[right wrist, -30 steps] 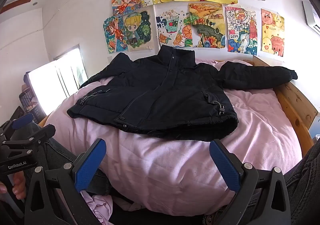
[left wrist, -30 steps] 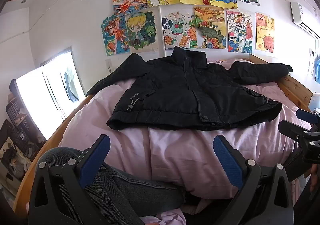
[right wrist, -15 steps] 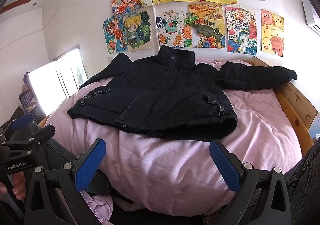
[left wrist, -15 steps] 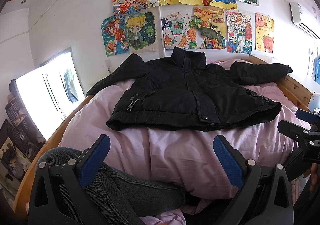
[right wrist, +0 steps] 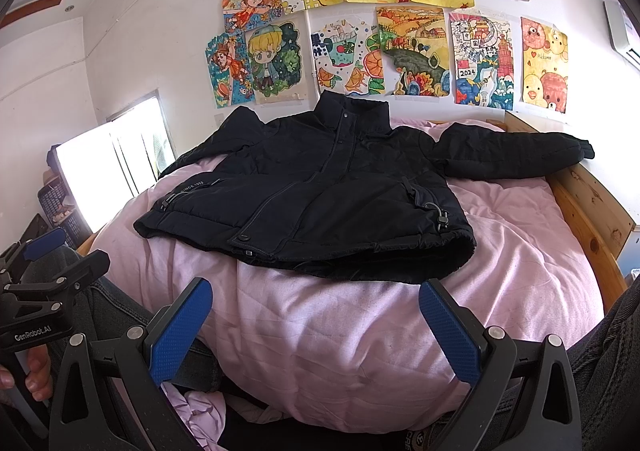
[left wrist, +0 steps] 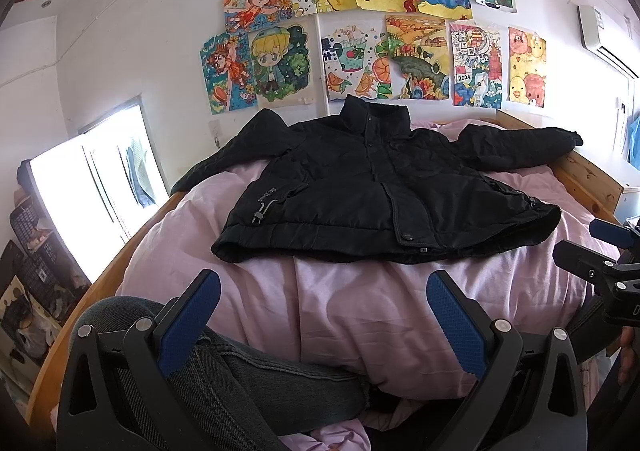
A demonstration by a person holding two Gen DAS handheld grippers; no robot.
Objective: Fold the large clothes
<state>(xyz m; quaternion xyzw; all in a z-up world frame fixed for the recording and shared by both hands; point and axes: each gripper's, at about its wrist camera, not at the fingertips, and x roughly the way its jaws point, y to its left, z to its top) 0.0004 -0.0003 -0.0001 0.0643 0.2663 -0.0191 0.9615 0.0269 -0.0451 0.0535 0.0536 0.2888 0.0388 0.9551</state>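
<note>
1. Holding my left gripper with its jaws spread wide, I see the black jacket at twelve o'clock, well apart.
2. My right gripper is spread too, empty, the jacket's hem near at twelve.
3. It lies flat, front up, on the pink quilt, sleeves out at ten and two.

Our left gripper and right gripper look alike: black plastic frames with triangular cut-outs, silver screws at the joints, and fingers faced with blue dimpled pads. White "GenRobot.AI" lettering marks the left gripper's side. Our legs are in dark grey jeans. Bare fingers wrap its handle.
</note>
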